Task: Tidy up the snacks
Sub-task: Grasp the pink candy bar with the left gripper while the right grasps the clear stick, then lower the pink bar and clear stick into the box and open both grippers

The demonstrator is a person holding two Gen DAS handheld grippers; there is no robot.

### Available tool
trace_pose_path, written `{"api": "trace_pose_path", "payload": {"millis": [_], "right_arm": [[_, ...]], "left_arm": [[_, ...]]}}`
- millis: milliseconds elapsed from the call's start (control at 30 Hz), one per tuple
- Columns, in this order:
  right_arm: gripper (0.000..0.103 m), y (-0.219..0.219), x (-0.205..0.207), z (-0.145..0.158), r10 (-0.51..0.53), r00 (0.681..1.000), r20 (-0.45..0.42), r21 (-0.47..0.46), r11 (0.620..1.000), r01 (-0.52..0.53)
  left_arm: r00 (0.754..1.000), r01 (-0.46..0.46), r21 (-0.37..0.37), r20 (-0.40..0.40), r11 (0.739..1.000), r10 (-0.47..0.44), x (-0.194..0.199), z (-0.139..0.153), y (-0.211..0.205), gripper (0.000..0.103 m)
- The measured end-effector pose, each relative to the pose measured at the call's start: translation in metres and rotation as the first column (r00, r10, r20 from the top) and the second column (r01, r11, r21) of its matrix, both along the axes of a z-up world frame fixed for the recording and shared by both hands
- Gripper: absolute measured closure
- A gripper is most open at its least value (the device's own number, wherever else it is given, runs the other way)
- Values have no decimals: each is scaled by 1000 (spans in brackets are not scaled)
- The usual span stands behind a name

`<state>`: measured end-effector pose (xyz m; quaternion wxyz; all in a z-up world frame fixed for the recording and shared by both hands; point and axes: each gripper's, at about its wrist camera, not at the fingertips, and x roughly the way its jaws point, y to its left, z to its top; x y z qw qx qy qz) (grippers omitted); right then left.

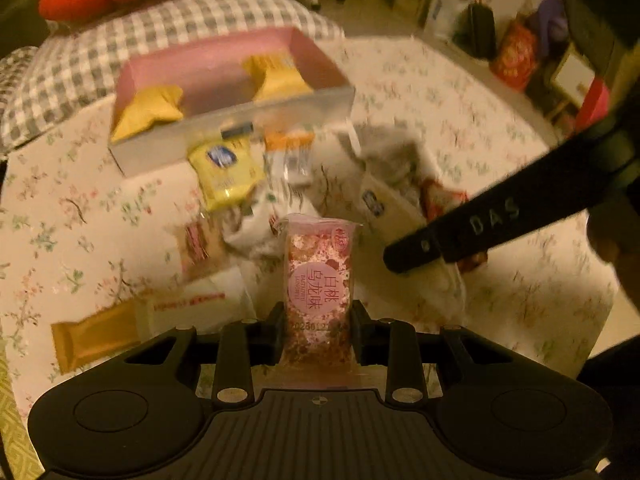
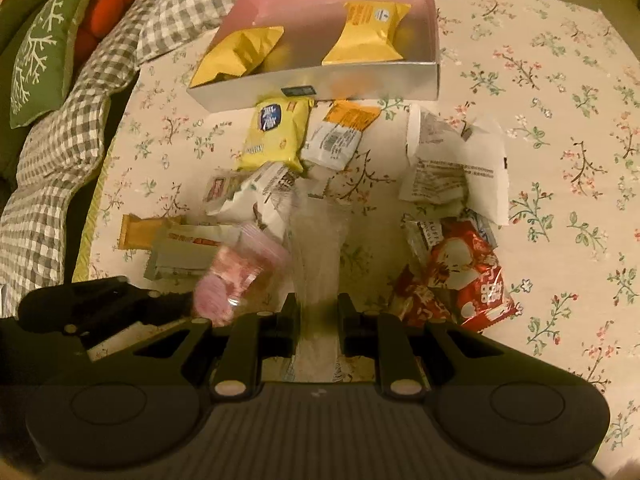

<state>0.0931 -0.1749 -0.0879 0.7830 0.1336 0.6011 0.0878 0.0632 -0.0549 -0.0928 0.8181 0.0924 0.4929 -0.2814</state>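
Note:
My left gripper (image 1: 318,332) is shut on a pink snack packet (image 1: 320,276) and holds it upright above the table; the packet also shows blurred in the right wrist view (image 2: 236,276). My right gripper (image 2: 318,316) is shut on a clear plastic wrapper (image 2: 316,240); its arm shows in the left wrist view (image 1: 480,228). A pink-lined box (image 2: 320,80) holding two yellow packets (image 2: 368,32) stands at the far side. Loose snacks lie between: a yellow packet (image 2: 276,136), an orange-white packet (image 2: 340,132), red packets (image 2: 468,280).
White paper packets (image 2: 452,160) lie right of centre. A gold bar (image 1: 96,336) and a grey bar (image 2: 180,252) lie at the left. The floral tablecloth (image 2: 560,120) covers the table. A checked cushion (image 2: 60,152) lies beyond the left edge.

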Motion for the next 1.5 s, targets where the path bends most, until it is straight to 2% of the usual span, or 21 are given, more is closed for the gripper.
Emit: {"api": "trace_pose_path", "payload": {"millis": [167, 333, 500, 667, 833, 1000, 1233, 1333, 1400, 1433, 1500], "right_arm": [[86, -3, 3, 6, -24, 999, 25, 29, 999, 23], [86, -9, 6, 21, -36, 995, 93, 57, 998, 31], [86, -22, 16, 32, -77, 988, 136, 79, 995, 67], [86, -39, 42, 36, -128, 980, 150, 106, 988, 113], [86, -40, 77, 38, -153, 972, 179, 105, 985, 135], [86, -32, 114, 38, -166, 957, 239, 84, 985, 150], [86, -24, 155, 13, -192, 944, 269, 91, 981, 174], [86, -27, 158, 1, -171, 950, 262, 128, 982, 142], [86, -27, 157, -1, -150, 945, 292, 126, 985, 117], [86, -26, 158, -1, -143, 943, 300, 127, 986, 109], [86, -25, 159, -1, -143, 941, 307, 140, 985, 104]], "left_arm": [[997, -82, -54, -3, 995, 82, 9, 12, 17, 74], [982, -178, -99, 41, 979, 183, 21, 30, 33, 74], [978, -201, -79, 43, 976, 205, 38, 34, 30, 74], [973, -198, -60, 106, 978, 203, 60, 44, 17, 74], [958, -241, -55, 147, 969, 246, 104, 48, 6, 74], [944, -283, -33, 165, 959, 284, 149, 39, -6, 74], [921, -352, -12, 175, 936, 349, 189, 14, -12, 74], [922, -353, -60, 150, 934, 358, 191, -2, -11, 74], [933, -321, -23, 162, 947, 320, 192, -8, -17, 73], [931, -319, -20, 177, 947, 318, 193, -8, -18, 73], [930, -324, -52, 163, 945, 328, 196, -7, -15, 73]]}}
